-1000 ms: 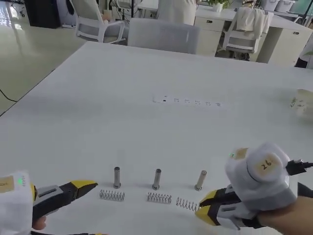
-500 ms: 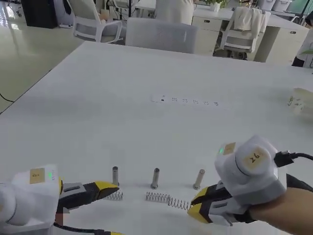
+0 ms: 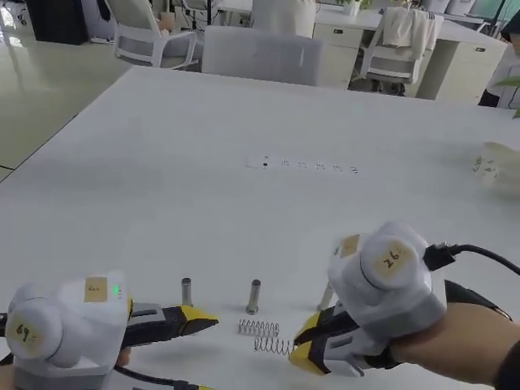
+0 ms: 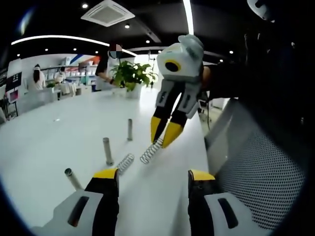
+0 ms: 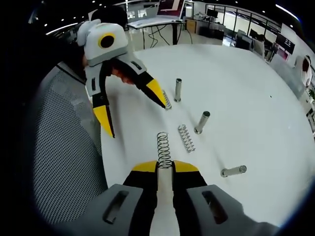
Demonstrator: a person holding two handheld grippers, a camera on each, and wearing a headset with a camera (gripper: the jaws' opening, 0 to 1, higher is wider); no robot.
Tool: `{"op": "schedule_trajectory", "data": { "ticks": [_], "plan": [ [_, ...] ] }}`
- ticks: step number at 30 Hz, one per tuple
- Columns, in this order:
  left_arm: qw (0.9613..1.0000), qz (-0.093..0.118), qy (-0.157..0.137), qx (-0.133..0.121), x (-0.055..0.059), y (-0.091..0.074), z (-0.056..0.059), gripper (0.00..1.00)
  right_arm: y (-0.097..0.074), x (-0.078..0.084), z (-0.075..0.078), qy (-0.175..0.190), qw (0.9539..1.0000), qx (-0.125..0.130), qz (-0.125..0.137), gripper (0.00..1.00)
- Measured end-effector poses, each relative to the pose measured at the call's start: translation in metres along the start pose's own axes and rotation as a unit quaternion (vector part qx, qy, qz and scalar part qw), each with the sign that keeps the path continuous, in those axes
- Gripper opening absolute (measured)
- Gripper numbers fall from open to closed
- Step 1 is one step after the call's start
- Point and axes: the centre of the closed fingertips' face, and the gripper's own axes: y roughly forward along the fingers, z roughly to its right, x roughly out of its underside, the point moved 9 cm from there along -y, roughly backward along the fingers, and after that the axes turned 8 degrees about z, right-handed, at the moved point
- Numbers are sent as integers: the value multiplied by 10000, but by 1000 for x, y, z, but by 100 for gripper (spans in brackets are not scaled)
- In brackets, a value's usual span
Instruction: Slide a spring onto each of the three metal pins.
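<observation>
The right gripper [image 5: 165, 166]: fingers closed tight on one end of the held spring [image 5: 163, 143], nothing else in them. Axis of the held spring: straight ahead out of the fingers, low and near level with the desk [image 3: 244, 114], free end farthest from the fingers; whether that end touches the desk cannot be told. The nearest pin [image 5: 233, 170]: upright on the desk, off to the right of the right fingers and near them, about level with the fingertips rather than ahead. The middle pin [image 5: 202, 122]: ahead and to the right of the fingers, beyond the second spring [image 5: 186, 137], which lies flat between that pin and the held spring. The far pin [image 5: 178, 90]: furthest ahead, with the third spring [image 5: 167, 100] just beside it and close to one fingertip of the left gripper [image 5: 132, 111]. The left gripper: fingers wide apart, nothing between them, the far pin just to the left of its left finger. No pin carries a spring yet. Judgement: the right gripper is the one placed to thread first, and the move turns on axis; the held spring lies across the pins' upright line, so it needs tipping until its free end points down over the top of the nearest pin.
</observation>
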Motion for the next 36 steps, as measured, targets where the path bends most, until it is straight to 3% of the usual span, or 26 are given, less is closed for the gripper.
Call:
{"op": "schedule_trajectory", "data": {
  "ticks": [12, 22, 32, 36],
  "plan": [
    [9990, -58, 342, 293, 0, 12, 1, 32, 3, -4, -7, -113, 9996, -233, -78, 8],
    [9974, -143, 639, 311, 0, 17, 1, 18, 6, -11, -12, -167, 9991, -379, -123, 8],
    [9915, -352, 1198, 363, 2, 21, 5, 6, 7, -13, -14, -86, 9988, -451, -185, 8],
    [9905, -393, 1275, 339, 2, 22, 4, 4, 7, -14, -15, -84, 9988, -444, -201, 8]
  ]
}}
